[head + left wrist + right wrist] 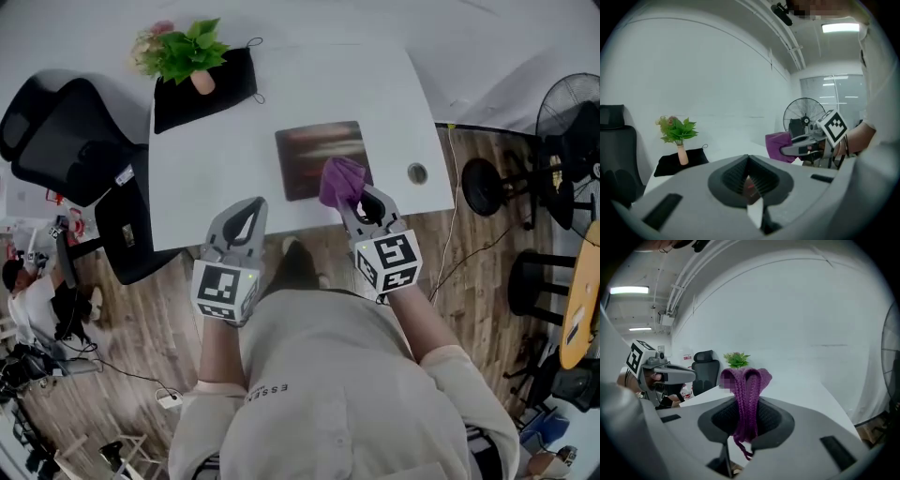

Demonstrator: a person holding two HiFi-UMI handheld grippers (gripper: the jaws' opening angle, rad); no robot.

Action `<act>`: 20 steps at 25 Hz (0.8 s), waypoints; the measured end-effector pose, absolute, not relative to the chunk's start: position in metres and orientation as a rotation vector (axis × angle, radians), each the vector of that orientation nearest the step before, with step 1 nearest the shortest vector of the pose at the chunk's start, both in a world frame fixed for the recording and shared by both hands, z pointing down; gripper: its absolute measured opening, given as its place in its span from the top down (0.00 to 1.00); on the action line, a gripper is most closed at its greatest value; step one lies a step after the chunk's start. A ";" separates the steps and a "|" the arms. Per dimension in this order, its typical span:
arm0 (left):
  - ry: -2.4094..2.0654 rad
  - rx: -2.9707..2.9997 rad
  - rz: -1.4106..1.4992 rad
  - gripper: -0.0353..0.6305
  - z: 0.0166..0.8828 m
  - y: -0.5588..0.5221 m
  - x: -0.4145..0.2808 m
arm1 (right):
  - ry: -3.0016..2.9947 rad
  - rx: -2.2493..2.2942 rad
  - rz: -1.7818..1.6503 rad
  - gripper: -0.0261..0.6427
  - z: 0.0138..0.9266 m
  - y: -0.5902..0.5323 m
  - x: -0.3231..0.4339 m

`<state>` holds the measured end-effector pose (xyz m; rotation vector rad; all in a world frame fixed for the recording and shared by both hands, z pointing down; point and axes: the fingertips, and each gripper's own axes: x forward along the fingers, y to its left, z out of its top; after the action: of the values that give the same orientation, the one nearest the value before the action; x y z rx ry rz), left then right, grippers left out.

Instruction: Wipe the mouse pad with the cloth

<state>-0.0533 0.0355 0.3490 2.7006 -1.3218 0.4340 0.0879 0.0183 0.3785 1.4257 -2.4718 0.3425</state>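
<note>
1. Nearest me, short of the mouse pad's (314, 150) near-left corner and just off the table (216, 178) edge, my left gripper (253, 204) has its jaws together on nothing. It steadies nothing, so I judge a firm stroke could drag the pad across the smooth top.
2. Over the pad's near-right corner, my right gripper (360, 197) is clamped on the purple cloth (340, 180), which bunches up out of the jaws as a narrow fold. I cannot tell whether it touches the pad. Friction may tug so slim a fold loose, or the hard jaw tips may scrape the pad if I press too low.
3. Right of the pad sits a small round fitting (417, 172) in the tabletop; a sideways overshoot might snag the cloth there.
4. Beyond the pad's far-left corner, a plant (183, 52) in a slim vase stands on a black mat (202, 98). A long, careless push that way could topple it.
</note>
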 end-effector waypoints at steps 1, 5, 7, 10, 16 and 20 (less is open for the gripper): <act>-1.325 2.694 0.424 0.94 0.351 0.026 -0.056 | -2.466 1.396 0.362 0.83 0.385 0.008 0.082; -1.331 2.671 0.406 0.94 0.360 -0.012 -0.069 | -2.428 1.279 0.438 0.83 0.409 -0.035 0.062; -1.333 2.654 0.409 0.94 0.369 -0.031 -0.078 | -2.405 1.236 0.473 0.83 0.422 -0.057 0.052; -1.325 2.622 0.407 0.94 0.383 -0.053 -0.090 | -2.369 1.166 0.531 0.83 0.446 -0.084 0.036; -1.286 2.590 0.416 0.94 0.410 -0.086 -0.108 | -2.277 1.026 0.631 0.83 0.496 -0.123 0.005; -1.278 2.561 0.446 0.94 0.423 -0.096 -0.116 | -2.224 0.941 0.683 0.83 0.523 -0.136 -0.011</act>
<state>-0.1165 -0.0964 0.4228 2.5608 -1.2781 0.4456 -0.0111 -0.1355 0.5230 0.9408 -2.2243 0.6828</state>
